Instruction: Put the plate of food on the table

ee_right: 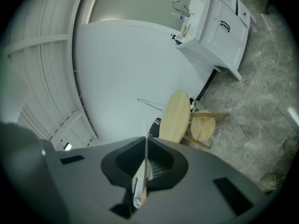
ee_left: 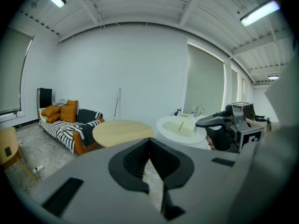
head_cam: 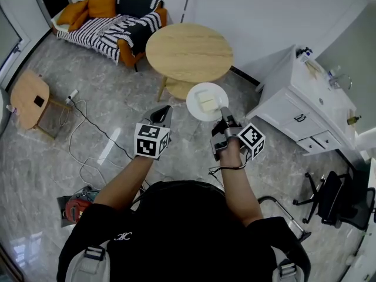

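Holding: right tongs (head_cam: 224, 111) clamped on the rim of a round white plate (head_cam: 194, 97), which is up in the air.
Left tongs (head_cam: 163, 114): together, with nothing between them, beside the plate.
Food: pale yellow slabs (head_cam: 207, 103) show in the head and left gripper views; the right gripper view shows only the plate's thin edge.
Surface: round light wooden table (head_cam: 189, 51), just beyond the plate.

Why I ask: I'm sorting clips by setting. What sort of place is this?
Probably a small studio flat, or a mock-up of one: a striped sofa, a round table and a white cabinet with a tap share one room.
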Action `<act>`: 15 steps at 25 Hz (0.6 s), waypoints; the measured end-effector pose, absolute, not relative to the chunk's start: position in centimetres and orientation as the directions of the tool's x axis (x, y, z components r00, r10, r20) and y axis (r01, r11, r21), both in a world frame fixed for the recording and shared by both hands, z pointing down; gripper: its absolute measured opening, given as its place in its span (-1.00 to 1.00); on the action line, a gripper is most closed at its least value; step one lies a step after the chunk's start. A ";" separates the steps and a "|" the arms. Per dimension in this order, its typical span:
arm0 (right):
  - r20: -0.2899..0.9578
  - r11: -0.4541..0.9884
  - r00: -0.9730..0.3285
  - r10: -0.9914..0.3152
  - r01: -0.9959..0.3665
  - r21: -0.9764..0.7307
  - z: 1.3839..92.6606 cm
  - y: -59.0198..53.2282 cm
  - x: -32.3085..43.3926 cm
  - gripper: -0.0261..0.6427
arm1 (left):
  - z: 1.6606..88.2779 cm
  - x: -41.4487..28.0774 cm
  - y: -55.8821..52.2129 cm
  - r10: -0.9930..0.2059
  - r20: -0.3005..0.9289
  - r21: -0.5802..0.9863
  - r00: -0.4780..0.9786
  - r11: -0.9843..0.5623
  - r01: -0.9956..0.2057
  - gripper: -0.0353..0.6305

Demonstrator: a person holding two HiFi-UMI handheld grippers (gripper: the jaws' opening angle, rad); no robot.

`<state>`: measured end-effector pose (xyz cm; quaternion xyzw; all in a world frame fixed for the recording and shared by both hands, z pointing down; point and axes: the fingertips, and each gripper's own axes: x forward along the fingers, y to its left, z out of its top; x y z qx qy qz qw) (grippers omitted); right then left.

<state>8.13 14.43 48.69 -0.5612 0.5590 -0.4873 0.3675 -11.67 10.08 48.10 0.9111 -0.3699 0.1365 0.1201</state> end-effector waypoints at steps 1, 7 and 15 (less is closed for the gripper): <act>0.136 -0.106 -0.095 -0.986 -0.267 -0.958 48.7 14.5 8.2 -0.86 | 48.1 -11.5 10.0 -0.636 0.339 0.117 0.693 -0.702 -0.702 -0.87; 0.142 -0.117 -0.083 -0.986 -0.257 -0.959 48.7 14.6 8.1 -0.86 | 48.4 -11.4 9.4 -0.619 0.353 0.121 0.702 -0.714 -0.690 -0.87; 0.139 -0.116 -0.076 -0.987 -0.249 -0.962 49.3 14.0 8.3 -0.86 | 49.1 -11.4 8.8 -0.614 0.355 0.113 0.705 -0.720 -0.684 -0.87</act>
